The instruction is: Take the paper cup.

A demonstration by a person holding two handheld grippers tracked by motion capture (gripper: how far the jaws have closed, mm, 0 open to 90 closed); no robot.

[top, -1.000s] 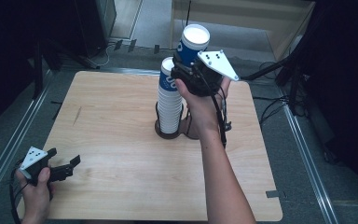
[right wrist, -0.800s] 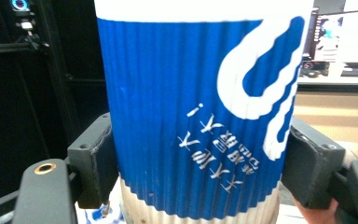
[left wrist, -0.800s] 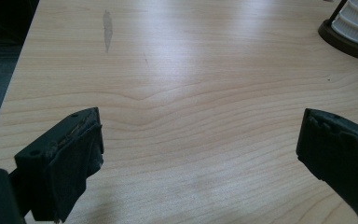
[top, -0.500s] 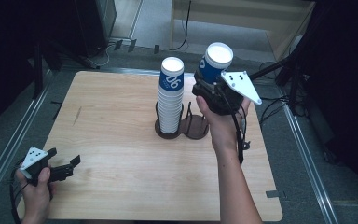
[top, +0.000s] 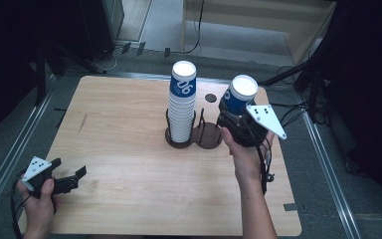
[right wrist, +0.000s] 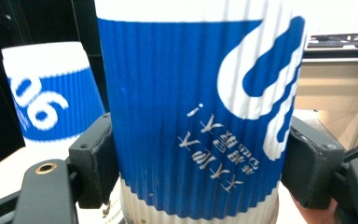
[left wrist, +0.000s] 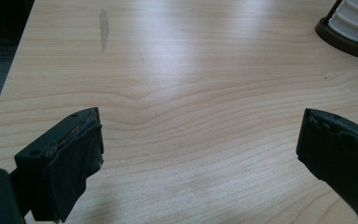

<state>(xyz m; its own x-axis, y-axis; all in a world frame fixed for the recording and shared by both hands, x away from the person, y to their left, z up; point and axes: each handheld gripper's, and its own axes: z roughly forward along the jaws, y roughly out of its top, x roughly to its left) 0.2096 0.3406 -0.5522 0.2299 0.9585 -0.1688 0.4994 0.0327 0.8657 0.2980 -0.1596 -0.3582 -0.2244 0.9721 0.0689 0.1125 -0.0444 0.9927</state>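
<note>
Cup point(top: 240, 94) in blue and white, upturned, sat clamped between the jaws of my right tool point(top: 238, 122), held above the empty ring of the dark twin holder point(top: 210, 138), beside the stack of cups point(top: 182, 107) filling the other ring. My left tool point(top: 69, 180) rested wide apart near the table point(top: 129, 164) edge. Lowering straight and centred over that ring seemed the wise course.

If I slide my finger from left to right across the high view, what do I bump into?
Left gripper with open jaws → tall stack of blue-and-white paper cups in a dark ring holder → empty dark ring holder → single upside-down blue-and-white paper cup clamped in the right gripper.
</note>
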